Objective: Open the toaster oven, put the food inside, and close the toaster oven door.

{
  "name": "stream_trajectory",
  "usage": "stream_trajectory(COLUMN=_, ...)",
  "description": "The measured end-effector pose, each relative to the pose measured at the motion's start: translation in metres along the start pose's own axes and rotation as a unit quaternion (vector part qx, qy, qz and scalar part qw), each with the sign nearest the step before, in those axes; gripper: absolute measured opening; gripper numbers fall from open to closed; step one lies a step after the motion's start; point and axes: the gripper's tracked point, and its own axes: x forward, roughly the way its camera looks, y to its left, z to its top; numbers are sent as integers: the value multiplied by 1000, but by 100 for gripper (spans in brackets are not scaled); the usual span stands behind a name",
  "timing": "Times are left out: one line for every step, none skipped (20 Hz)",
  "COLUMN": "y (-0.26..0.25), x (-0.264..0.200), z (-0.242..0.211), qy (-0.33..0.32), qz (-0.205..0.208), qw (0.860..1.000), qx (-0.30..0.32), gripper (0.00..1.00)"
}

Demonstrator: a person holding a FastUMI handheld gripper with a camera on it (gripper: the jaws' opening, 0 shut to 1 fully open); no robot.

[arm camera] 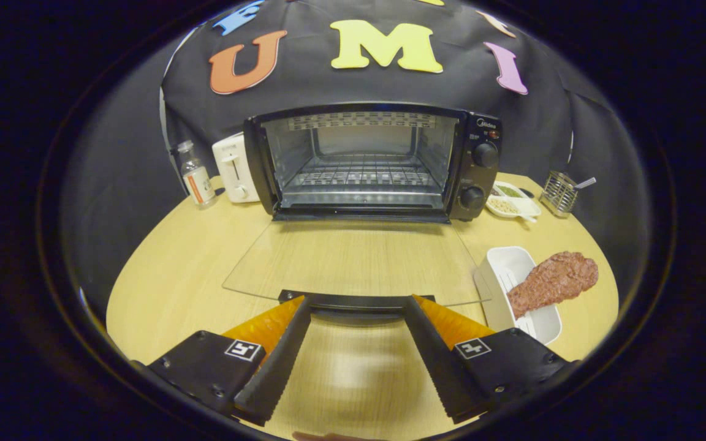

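I'm finishing the opening step: the toaster oven [368, 160] is standing at twelve o'clock, its glass door [353, 260] lying flat, the handle [356, 301] sitting at my gripper [356, 304] tips. The fingers are spread wide, holding nothing. Next I'm judging a swing to two o'clock for the food [552, 282] on its white tray [512, 269]. The oven's panel is reading "Midea".

Gripper view rides low over the table [175, 275]; faces the open toaster oven [365, 162] head-on — near.
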Motion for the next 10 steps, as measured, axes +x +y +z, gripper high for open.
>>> stream_trajectory(y=-3, x=-6, z=3, qy=-1, qz=6, qw=1000, qx=-1, gripper=99)
stream_trajectory(y=-8, x=-13, z=7, qy=-4, qz=8, qw=1000, qx=-5, gripper=99)
stream_trajectory(y=-16, x=-21, z=13, qy=-10, qz=6, qw=1000, qx=-10, gripper=99)
stream_trajectory(y=-25, x=-28, z=20, qy=-16, qz=3, qw=1000, qx=-15, gripper=99)
stream_trajectory(y=-33, x=-36, z=26, qy=-22, qz=1, qw=1000, qx=-19, gripper=99)
stream_trajectory(y=-41, x=-43, z=33, qy=-28, qz=0, qw=999, qx=-23, gripper=99)
stream_trajectory(y=-53, x=-51, z=40, qy=-35, qz=-1, qw=999, qx=-24, gripper=99)
stream_trajectory(y=-61, x=-58, z=44, qy=-35, qz=0, qw=999, qx=-23, gripper=99)
stream_trajectory(y=-71, x=-66, z=49, qy=-35, qz=6, qw=999, qx=-20, gripper=99)
stream_trajectory(y=-82, x=-73, z=53, qy=-33, qz=9, qw=999, qx=-19, gripper=99)
